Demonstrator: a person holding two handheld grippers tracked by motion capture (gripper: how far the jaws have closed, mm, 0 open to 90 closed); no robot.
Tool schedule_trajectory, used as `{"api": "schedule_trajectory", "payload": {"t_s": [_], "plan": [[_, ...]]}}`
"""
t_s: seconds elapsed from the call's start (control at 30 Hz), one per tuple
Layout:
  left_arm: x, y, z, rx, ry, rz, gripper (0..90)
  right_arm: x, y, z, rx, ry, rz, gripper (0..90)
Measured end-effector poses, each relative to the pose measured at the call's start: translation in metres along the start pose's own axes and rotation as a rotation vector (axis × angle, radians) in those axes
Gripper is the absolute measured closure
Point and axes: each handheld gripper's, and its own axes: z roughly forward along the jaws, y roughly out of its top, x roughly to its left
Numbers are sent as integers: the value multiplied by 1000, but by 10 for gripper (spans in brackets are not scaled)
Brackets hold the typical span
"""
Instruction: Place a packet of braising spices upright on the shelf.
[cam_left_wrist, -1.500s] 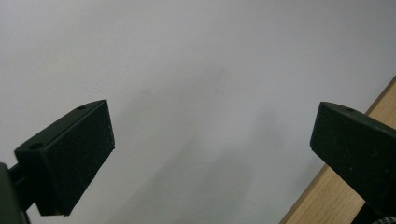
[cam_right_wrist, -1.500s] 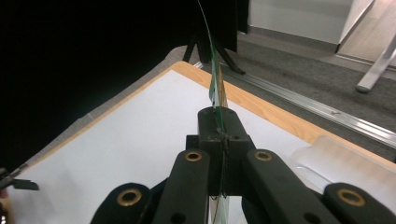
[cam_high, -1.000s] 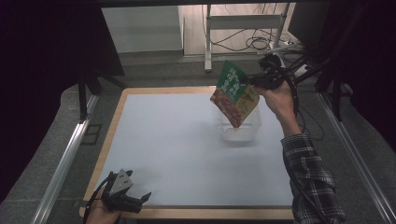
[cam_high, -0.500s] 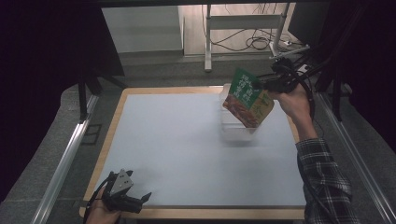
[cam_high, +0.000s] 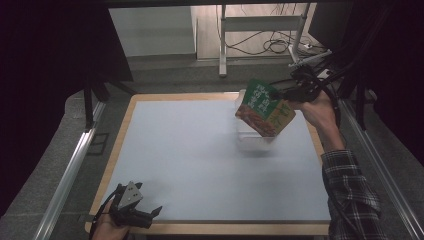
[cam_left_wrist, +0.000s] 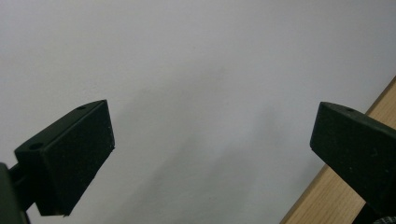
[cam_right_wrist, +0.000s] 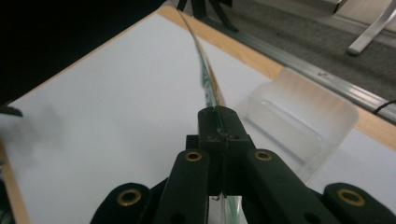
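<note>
My right gripper (cam_high: 281, 94) is shut on the edge of a flat green and brown food packet (cam_high: 265, 107), held tilted in the air at the table's far right. In the right gripper view the packet (cam_right_wrist: 201, 70) shows edge-on, clamped between the black jaws (cam_right_wrist: 218, 122). Below and behind it stands a clear plastic container (cam_high: 250, 135), whose rounded wall (cam_right_wrist: 303, 119) lies just right of the jaws. My left gripper (cam_high: 150, 214) rests at the near left corner, open, with nothing between its pads (cam_left_wrist: 77, 154).
The white mat (cam_high: 200, 160) covers the wooden table (cam_high: 117, 150); its wooden edge (cam_left_wrist: 327, 200) shows beside the left jaw. Metal rails run along both sides. A metal stand and cables lie on the floor beyond the far edge.
The right gripper has carried the packet a little to the right, over the container, and the packet sits more upright. The left gripper has stayed still.
</note>
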Motion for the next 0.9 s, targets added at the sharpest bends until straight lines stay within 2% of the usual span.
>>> {"api": "schedule_trajectory", "payload": {"t_s": [0.03,0.1,0.13,0.17,0.2,0.23,0.43,0.6,0.63,0.7,0.87,0.9], "plan": [[0,0,0,4,2,6,0,1,0,1,13,17,-4,888],[0,0,0,4,2,5,0,2,-1,4,30,7,-12,888],[0,0,0,4,2,5,0,1,-1,7,37,-5,-10,888],[-1,0,0,5,2,5,0,1,-1,10,50,-37,-7,889],[-1,0,0,5,2,5,0,1,-1,10,50,-37,-7,889],[0,0,0,4,1,3,0,-1,-1,16,72,-85,-2,889],[0,0,0,0,-1,-3,0,-3,3,25,82,-95,-4,889],[0,0,0,3,0,3,0,-3,4,38,126,-108,-18,889],[0,0,0,4,1,3,0,-2,3,45,132,-116,-29,889],[0,0,0,2,0,1,0,-2,3,49,124,-110,-26,889],[0,0,0,4,0,2,0,-3,4,55,127,-130,-24,889],[0,0,0,4,1,4,0,-4,2,56,127,-134,-11,889]]}}
